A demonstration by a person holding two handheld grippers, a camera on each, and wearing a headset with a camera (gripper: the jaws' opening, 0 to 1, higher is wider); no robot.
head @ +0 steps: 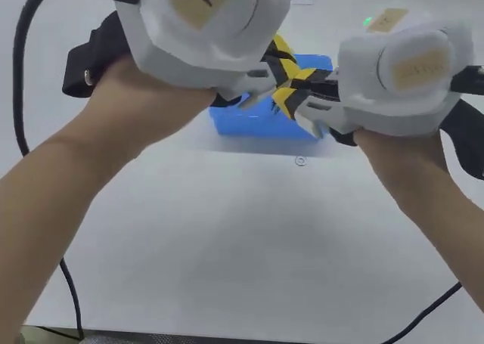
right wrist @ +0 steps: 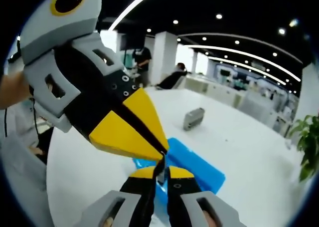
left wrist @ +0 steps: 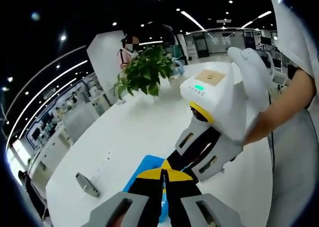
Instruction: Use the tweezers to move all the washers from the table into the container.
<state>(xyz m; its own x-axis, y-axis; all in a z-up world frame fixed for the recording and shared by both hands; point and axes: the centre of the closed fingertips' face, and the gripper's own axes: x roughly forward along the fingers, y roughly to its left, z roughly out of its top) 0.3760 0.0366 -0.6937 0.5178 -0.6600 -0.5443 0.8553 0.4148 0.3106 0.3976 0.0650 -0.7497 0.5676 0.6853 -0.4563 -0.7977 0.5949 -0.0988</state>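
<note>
Both grippers are held up over a blue container (head: pixel 249 125), tips nearly touching. My left gripper (head: pixel 278 63) comes in from the upper left with its yellow-tipped jaws pressed together (left wrist: pixel 167 173). My right gripper (head: pixel 293 96) comes from the right, its jaws shut (right wrist: pixel 160 173) on a thin dark sliver, apparently the tweezers (right wrist: pixel 160 166), whose top end meets the left gripper's tips (right wrist: pixel 149 137). The container (right wrist: pixel 199 169) lies right below the tips, its inside hidden. One small washer (head: pixel 301 160) lies on the white table just in front of the container.
A small grey device (right wrist: pixel 193 118) lies on the table beyond the container. Black cables (head: pixel 72 291) hang by the near table edge on both sides. A potted plant (left wrist: pixel 144 72) and people stand farther back. Bare white tabletop (head: pixel 227 246) stretches toward me.
</note>
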